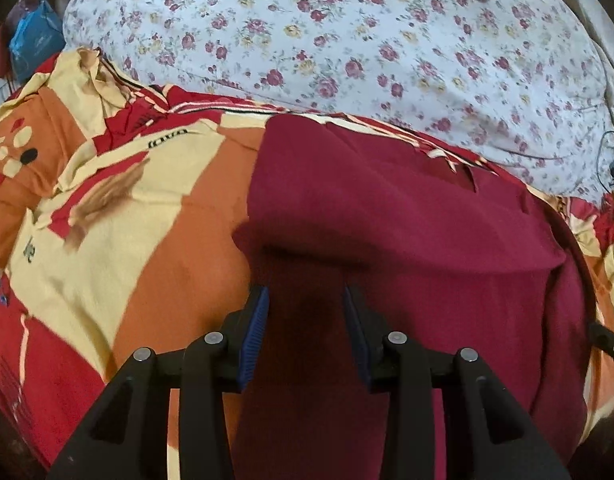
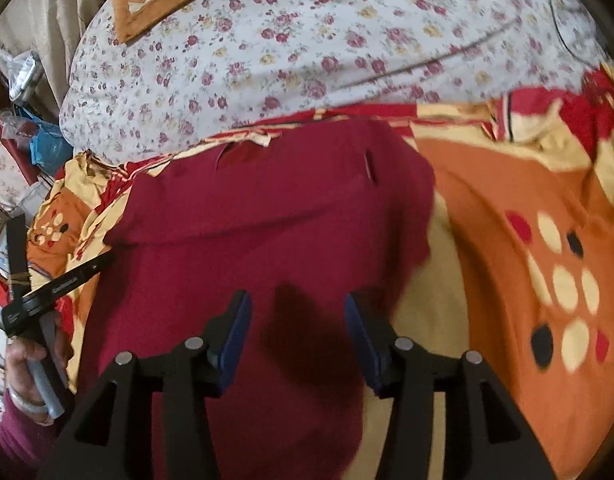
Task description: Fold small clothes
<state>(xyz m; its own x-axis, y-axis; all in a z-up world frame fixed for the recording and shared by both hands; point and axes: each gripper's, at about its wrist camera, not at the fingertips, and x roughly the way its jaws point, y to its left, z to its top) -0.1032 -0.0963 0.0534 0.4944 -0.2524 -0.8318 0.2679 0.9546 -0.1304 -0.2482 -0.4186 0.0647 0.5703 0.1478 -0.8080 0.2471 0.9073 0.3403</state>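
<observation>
1. Left gripper [image 1: 305, 300]: jaws part-open, nothing pinched; hangs over the left near portion of the maroon garment [image 1: 407, 220].
2. Maroon garment: lies flat on the patterned bedspread [image 1: 119, 208], long axis running away from the jaws (toward the floral quilt [image 1: 347, 40]).
3. Right gripper [image 2: 298, 308]: jaws apart, empty, above the garment's right near edge.

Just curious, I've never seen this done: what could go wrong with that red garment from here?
Both grippers, left and right, look open above the maroon garment, so the fold may spring back. The patterned bedsheet under it is loose and rumpled; a pinch could grab it too. The garment's near edge is hidden behind the fingers.
</observation>
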